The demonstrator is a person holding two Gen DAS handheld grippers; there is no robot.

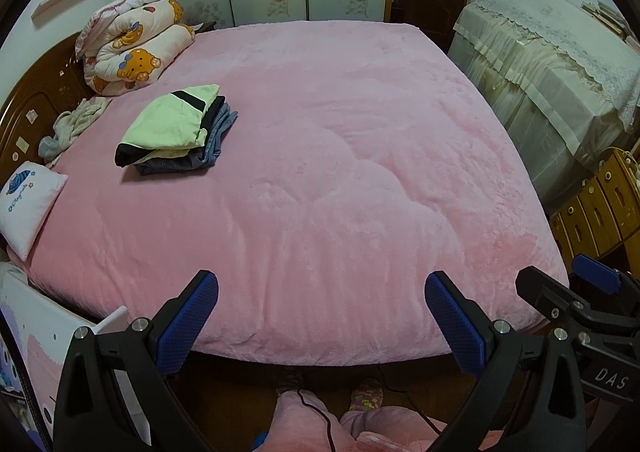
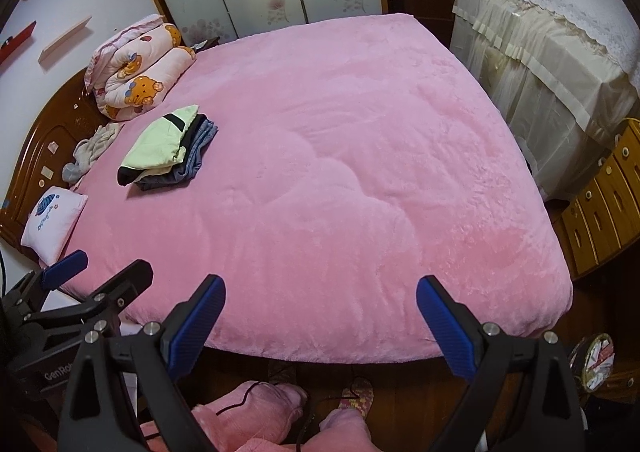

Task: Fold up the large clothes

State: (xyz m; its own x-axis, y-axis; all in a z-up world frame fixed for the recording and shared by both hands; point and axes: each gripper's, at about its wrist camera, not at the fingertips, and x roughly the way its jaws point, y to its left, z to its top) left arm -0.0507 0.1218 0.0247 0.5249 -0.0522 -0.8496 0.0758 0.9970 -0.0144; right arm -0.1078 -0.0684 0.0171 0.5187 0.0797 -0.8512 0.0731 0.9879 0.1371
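A stack of folded clothes [image 1: 176,132], light green on top of black and blue-grey pieces, lies on the pink bed [image 1: 340,172] at its left side; it also shows in the right wrist view [image 2: 168,150]. My left gripper [image 1: 322,292] is open and empty above the bed's near edge. My right gripper [image 2: 320,294] is open and empty beside it, also at the near edge. Each gripper shows in the other's view: the right one [image 1: 580,288] and the left one [image 2: 92,272]. A crumpled grey-white garment [image 1: 72,128] lies by the headboard.
A rolled bear-print quilt [image 1: 136,48] and a small white pillow [image 1: 28,204] sit at the left. A lace-covered cabinet [image 1: 560,64] and wooden drawers [image 1: 600,204] stand right of the bed. My legs in pink trousers [image 2: 260,412] and a cable are below.
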